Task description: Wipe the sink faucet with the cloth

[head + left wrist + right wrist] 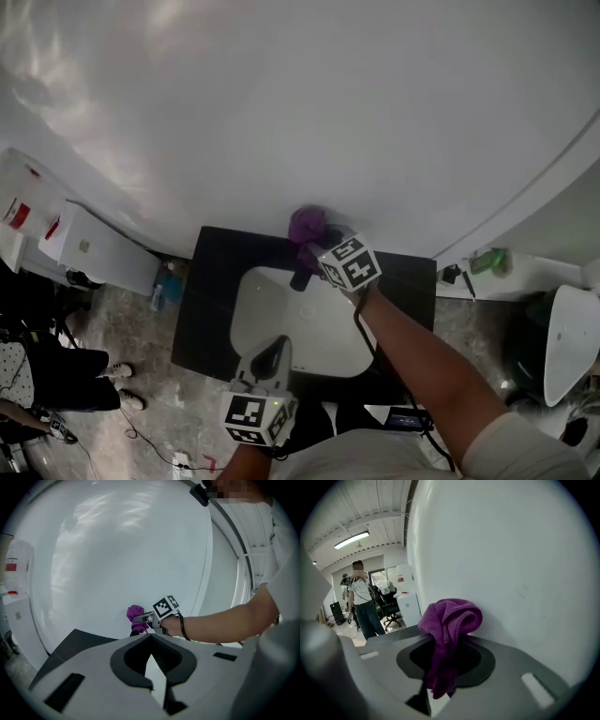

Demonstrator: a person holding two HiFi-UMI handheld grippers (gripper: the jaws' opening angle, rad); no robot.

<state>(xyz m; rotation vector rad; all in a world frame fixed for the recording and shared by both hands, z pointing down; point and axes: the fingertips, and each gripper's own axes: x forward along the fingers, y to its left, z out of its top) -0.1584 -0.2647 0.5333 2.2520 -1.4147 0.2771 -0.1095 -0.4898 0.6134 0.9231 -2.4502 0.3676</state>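
Note:
A purple cloth (pixel 307 225) is bunched close to the white wall, above the dark faucet (pixel 301 275) at the back of the white sink (pixel 281 314). My right gripper (pixel 314 247) is shut on the cloth (pixel 451 615), which drapes down between its jaws (pixel 445 639). In the left gripper view the cloth (pixel 135 613) and right gripper (pixel 141 618) sit straight ahead; only a dark sliver of the faucet (pixel 132 632) shows there. My left gripper (pixel 273 351) hovers over the sink's near edge, shut with nothing in it (pixel 150 636).
The black counter (pixel 211 291) surrounds the sink. A white cabinet (pixel 98 248) and a blue bottle (pixel 169 283) stand left of it. A green item (pixel 488 261) lies on a white ledge at the right. A person (pixel 362 603) stands in the room behind.

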